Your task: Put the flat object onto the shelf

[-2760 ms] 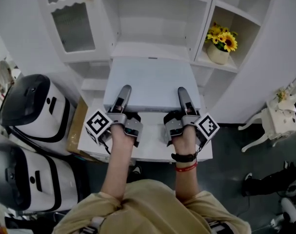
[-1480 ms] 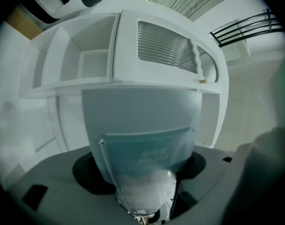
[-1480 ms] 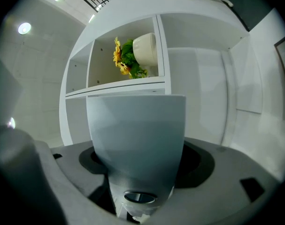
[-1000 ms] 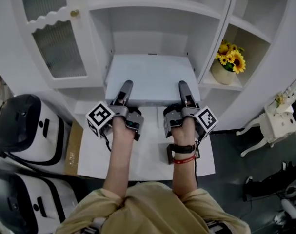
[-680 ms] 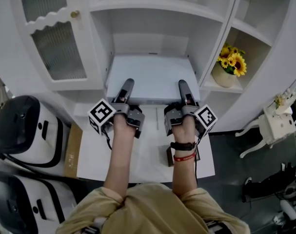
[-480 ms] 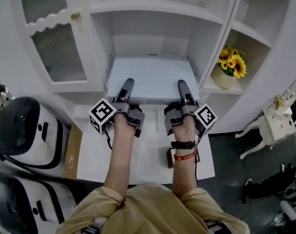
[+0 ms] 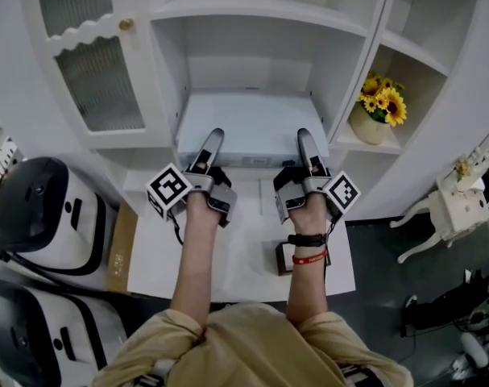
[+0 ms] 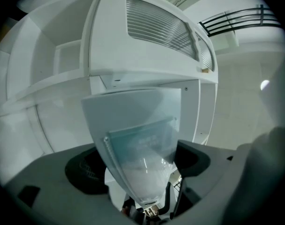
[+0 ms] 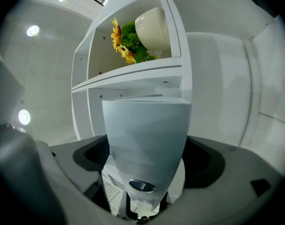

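The flat object (image 7: 248, 123), a wide pale grey-blue slab, lies on the shelf board of the cabinet's middle compartment (image 7: 252, 22). Its near edge sticks out toward me. My left gripper (image 7: 212, 140) and right gripper (image 7: 304, 139) each straddle that near edge, one finger over the top face. In the left gripper view the flat object (image 8: 137, 135) stands between the jaws of the left gripper (image 8: 140, 165) with gaps on both sides. The right gripper view shows the flat object (image 9: 147, 135) the same way inside the right gripper (image 9: 147, 168). Both grippers' jaws have just been opening and are open.
A cream pot of sunflowers (image 7: 377, 107) sits in the right compartment, seen too in the right gripper view as the pot (image 9: 151, 27). A ribbed glass door (image 7: 95, 71) closes the left compartment. Below is a white table (image 7: 236, 264) with a small dark object (image 7: 282, 258). White-and-black machines (image 7: 39, 208) stand left.
Since the earliest frame the flat object has gone deeper into the middle compartment and settled on its shelf. Over the last second the hands have hardly moved, and both grippers' fingers have tilted slightly.
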`<state>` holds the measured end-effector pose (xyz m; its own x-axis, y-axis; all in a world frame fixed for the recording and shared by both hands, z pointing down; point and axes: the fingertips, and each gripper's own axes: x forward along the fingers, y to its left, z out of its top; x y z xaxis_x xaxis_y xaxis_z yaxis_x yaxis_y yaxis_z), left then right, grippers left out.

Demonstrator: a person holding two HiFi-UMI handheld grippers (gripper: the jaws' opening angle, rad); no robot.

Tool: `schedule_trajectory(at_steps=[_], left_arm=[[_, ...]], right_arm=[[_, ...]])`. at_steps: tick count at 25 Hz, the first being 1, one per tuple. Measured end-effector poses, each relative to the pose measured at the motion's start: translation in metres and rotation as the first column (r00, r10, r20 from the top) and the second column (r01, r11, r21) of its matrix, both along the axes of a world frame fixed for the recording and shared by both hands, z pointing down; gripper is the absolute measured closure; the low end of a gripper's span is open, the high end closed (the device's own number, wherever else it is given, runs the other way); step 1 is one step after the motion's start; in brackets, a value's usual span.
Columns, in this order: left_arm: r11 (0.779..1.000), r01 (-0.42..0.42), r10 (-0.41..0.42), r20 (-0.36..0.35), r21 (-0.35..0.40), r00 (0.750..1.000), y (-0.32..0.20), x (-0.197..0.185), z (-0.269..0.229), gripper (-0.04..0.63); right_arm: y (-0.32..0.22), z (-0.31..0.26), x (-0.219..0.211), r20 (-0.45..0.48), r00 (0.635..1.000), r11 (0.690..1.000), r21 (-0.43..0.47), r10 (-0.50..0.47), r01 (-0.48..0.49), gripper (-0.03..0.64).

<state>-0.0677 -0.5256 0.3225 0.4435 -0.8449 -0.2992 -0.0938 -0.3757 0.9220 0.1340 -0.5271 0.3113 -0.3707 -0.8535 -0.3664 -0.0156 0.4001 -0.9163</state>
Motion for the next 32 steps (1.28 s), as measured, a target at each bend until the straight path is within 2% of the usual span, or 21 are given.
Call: schedule_trajectory(at_steps=[5, 9, 13, 20, 22, 24, 27, 28, 32], left_arm=[[0.999, 0.022, -0.025, 0.060, 0.038, 0.998, 0.016, -0.001, -0.001, 0.181], [0.998, 0.037, -0.041, 0.076, 0.052, 0.996, 0.031, -0.001, 0.005, 0.181], [0.997, 0.061, -0.065, 0.090, 0.051, 0.994, 0.052, -0.005, 0.014, 0.181], [0.992, 0.112, -0.124, 0.231, 0.066, 0.965, 0.092, -0.007, 0.024, 0.183], [0.989, 0.125, -0.142, 0.311, 0.074, 0.940, 0.104, -0.002, 0.025, 0.183], [0.985, 0.142, -0.169, 0.408, 0.097, 0.897, 0.117, 0.004, 0.024, 0.183], [0.979, 0.154, -0.200, 0.508, 0.133, 0.838, 0.134, 0.011, 0.022, 0.186], [0.977, 0.159, -0.213, 0.541, 0.146, 0.814, 0.139, 0.013, 0.023, 0.190], [0.964, 0.174, -0.265, 0.669, 0.202, 0.694, 0.153, 0.015, 0.027, 0.224]], right_arm=[[0.013, 0.006, -0.001, -0.064, 0.998, 1.000, -0.003, -0.030, 0.030, 0.153], [0.028, 0.014, 0.004, -0.107, 0.994, 1.000, -0.018, -0.026, 0.024, 0.153], [0.046, 0.021, 0.012, -0.201, 0.980, 1.000, -0.024, -0.002, -0.003, 0.153], [0.084, 0.025, 0.020, -0.360, 0.931, 0.999, 0.018, 0.054, -0.051, 0.155], [0.096, 0.022, 0.022, -0.456, 0.885, 0.995, 0.049, 0.096, -0.083, 0.155], [0.108, 0.020, 0.024, -0.544, 0.828, 0.991, 0.082, 0.136, -0.109, 0.155], [0.125, 0.017, 0.022, -0.623, 0.766, 0.987, 0.123, 0.161, -0.107, 0.155], [0.130, 0.017, 0.021, -0.644, 0.747, 0.985, 0.139, 0.166, -0.100, 0.155], [0.146, 0.018, 0.010, -0.728, 0.658, 0.978, 0.200, 0.194, -0.067, 0.155]])
